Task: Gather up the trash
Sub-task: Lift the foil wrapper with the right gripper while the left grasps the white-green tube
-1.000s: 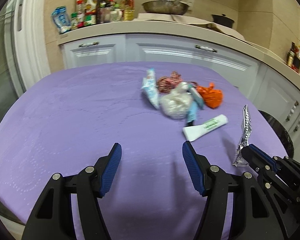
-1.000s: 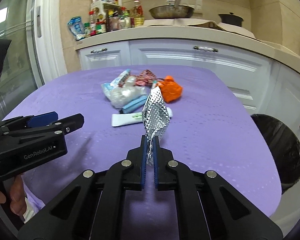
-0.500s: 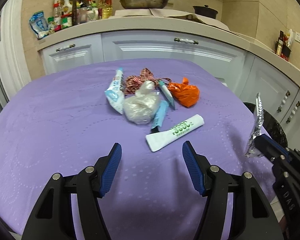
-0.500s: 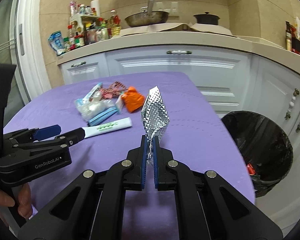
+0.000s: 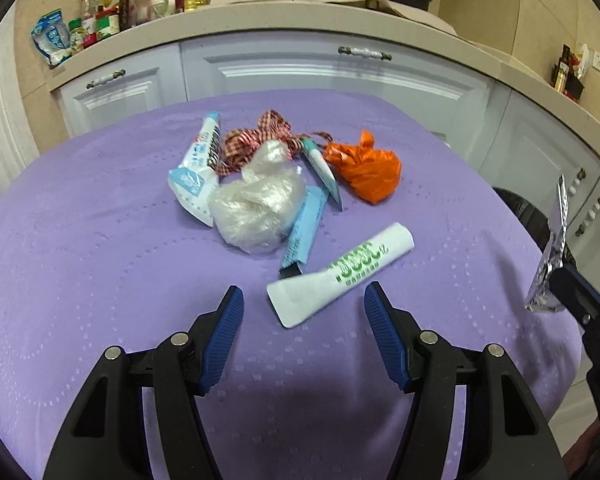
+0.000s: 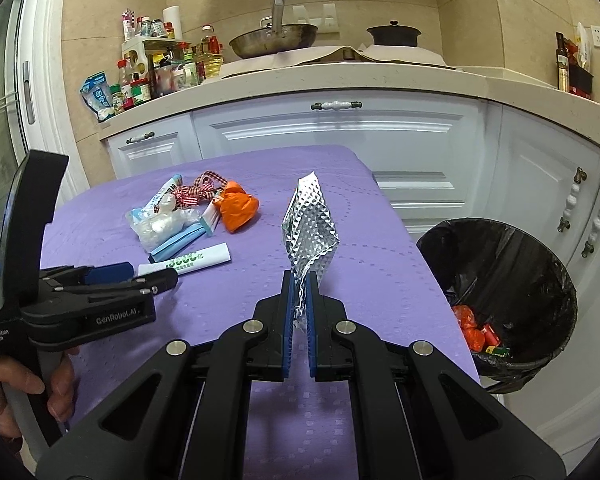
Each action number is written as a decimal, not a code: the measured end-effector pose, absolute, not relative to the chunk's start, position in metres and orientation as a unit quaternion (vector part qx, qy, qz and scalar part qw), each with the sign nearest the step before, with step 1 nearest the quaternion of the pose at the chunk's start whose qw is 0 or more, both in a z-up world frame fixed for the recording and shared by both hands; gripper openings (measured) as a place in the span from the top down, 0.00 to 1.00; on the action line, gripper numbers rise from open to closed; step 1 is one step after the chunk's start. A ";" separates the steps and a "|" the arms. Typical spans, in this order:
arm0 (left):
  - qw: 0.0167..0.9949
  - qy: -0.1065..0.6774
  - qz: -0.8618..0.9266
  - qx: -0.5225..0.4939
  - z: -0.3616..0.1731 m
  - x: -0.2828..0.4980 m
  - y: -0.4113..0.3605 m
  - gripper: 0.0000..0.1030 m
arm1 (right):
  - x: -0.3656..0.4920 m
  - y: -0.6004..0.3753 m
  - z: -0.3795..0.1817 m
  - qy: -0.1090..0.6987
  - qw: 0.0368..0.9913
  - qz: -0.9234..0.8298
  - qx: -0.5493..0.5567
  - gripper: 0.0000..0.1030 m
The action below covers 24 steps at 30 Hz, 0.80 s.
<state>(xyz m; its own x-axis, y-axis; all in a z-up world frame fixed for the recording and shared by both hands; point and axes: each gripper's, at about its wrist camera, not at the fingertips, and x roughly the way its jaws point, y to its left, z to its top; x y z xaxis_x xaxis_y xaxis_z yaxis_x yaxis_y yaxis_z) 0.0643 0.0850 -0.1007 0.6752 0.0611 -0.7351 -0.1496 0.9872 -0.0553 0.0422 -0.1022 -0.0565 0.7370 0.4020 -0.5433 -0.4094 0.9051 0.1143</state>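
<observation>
Purple-covered tabletop (image 5: 80,240); black-lined bin (image 6: 540,280) just past its right edge, rim partly cut off in the left wrist view, red scraps inside. Trash cluster mid-tabletop: clear bag (image 5: 256,208), orange bag (image 5: 368,172), white tube (image 5: 340,276), a blue box (image 5: 304,232) partly hidden beneath. Left gripper (image 5: 304,312), fingers narrowing, nothing between them, tube's flat end just ahead; right gripper (image 6: 299,300), fingers clamped on silver foil pouch (image 6: 310,228), held upright above the tabletop.

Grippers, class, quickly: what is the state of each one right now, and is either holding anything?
Left gripper: open and closing, nothing gripped; the white tube lies just ahead of it.
Right gripper: shut on the silver foil wrapper.
</observation>
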 end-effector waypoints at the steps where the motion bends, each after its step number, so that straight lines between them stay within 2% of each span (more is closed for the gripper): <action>1: 0.914 0.399 0.055 -0.050 -0.101 0.064 0.083 0.55 | 0.042 -0.102 -0.057 0.290 0.932 0.217 -0.006 0.94; 2: 0.915 0.397 0.051 -0.041 -0.101 0.062 0.080 0.59 | 0.043 -0.103 -0.057 0.291 0.932 0.216 -0.005 0.94; 4: 0.916 0.396 0.044 -0.035 -0.100 0.060 0.077 0.78 | 0.043 -0.103 -0.058 0.292 0.931 0.216 -0.004 0.94; 6: 0.917 0.396 0.036 -0.031 -0.100 0.057 0.075 0.92 | 0.043 -0.102 -0.059 0.293 0.931 0.217 -0.003 0.94; 7: 0.918 0.395 0.032 -0.030 -0.100 0.055 0.074 0.96 | 0.043 -0.101 -0.060 0.294 0.931 0.218 -0.004 0.94; 9: 0.919 0.394 0.025 -0.029 -0.100 0.053 0.072 0.99 | 0.042 -0.101 -0.060 0.294 0.931 0.218 -0.004 0.94; 24: 0.928 0.369 0.014 -0.040 -0.092 0.037 0.067 0.99 | 0.037 -0.106 -0.055 0.285 0.935 0.211 -0.002 0.94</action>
